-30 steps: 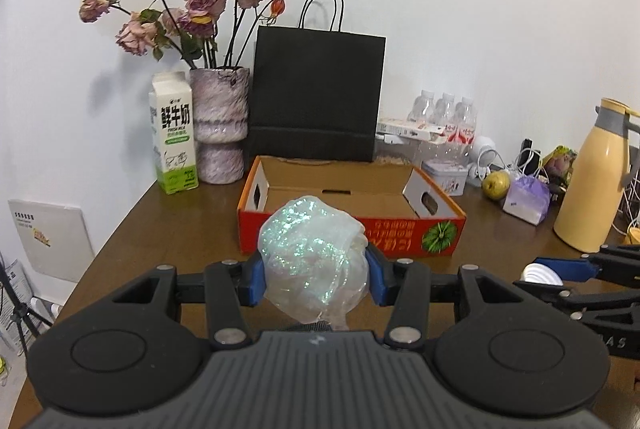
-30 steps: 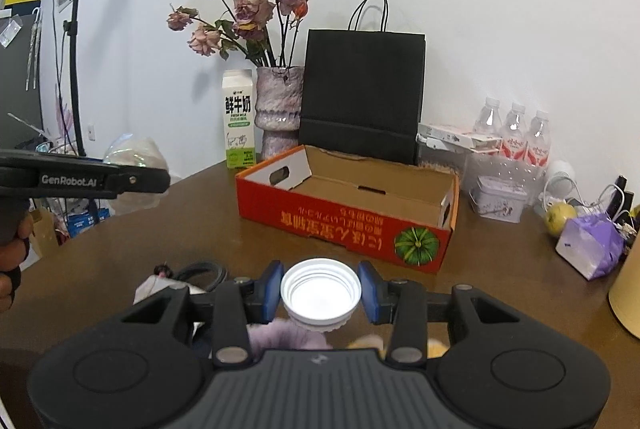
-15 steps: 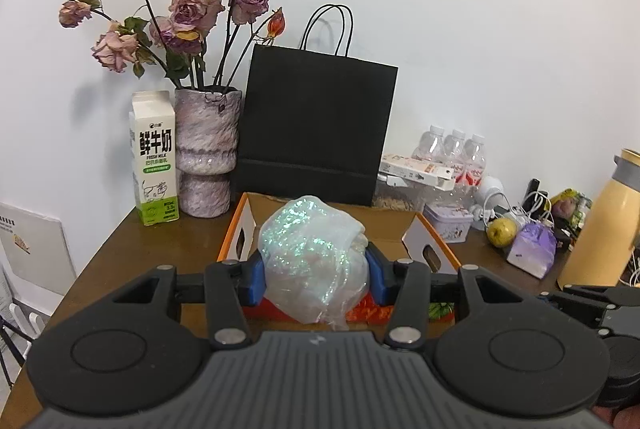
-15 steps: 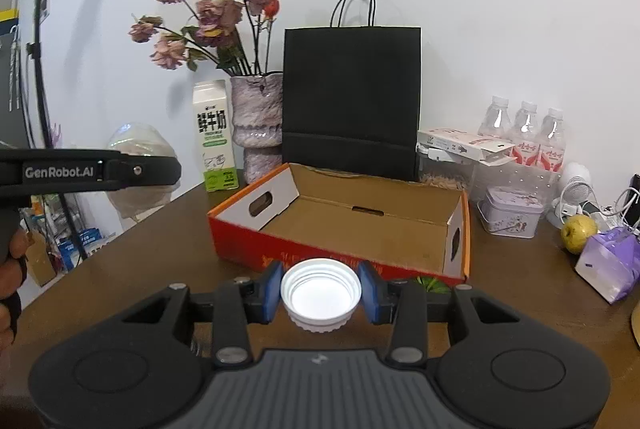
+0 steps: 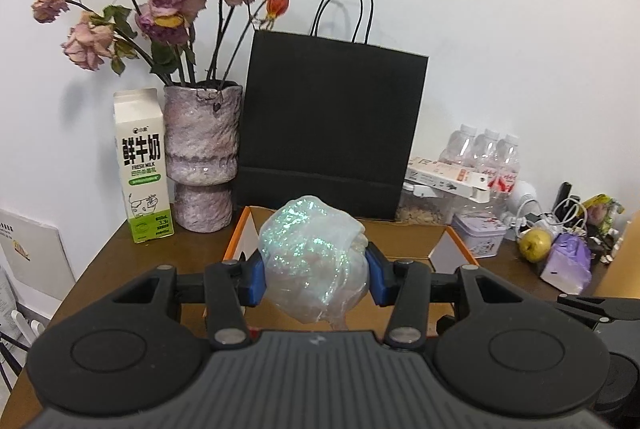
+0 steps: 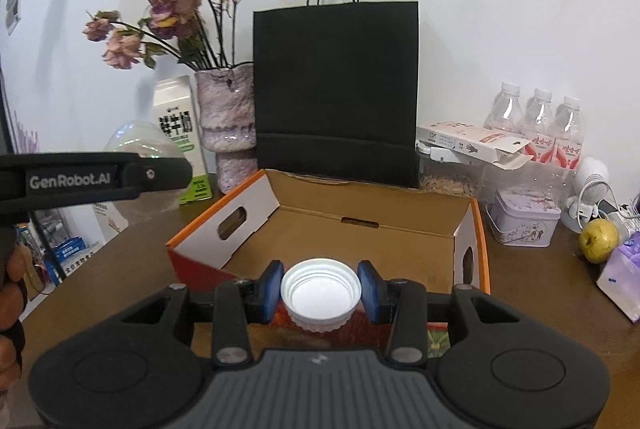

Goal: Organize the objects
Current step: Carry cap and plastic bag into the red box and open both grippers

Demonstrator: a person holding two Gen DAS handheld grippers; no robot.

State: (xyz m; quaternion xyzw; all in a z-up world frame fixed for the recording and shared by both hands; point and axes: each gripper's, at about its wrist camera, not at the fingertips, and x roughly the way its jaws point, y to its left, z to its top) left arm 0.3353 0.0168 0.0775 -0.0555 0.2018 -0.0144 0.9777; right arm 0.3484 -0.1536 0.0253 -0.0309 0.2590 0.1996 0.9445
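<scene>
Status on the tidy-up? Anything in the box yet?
Nothing in yet: the cardboard box looks empty inside. In hand: the left gripper is shut on a shiny crumpled wrapper, the right gripper on a white lid, both near the front of the box. Left: dropping both in.

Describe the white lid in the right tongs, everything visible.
The lid is a round white screw cap that looks like plastic, with thread rings inside and a ribbed outer skirt. Its open side faces up toward the camera, roughly level. The blue pads of the right tongs press on its two sides and hold it in the air over the near edge of the open cardboard box. Nothing else touches it.
</scene>
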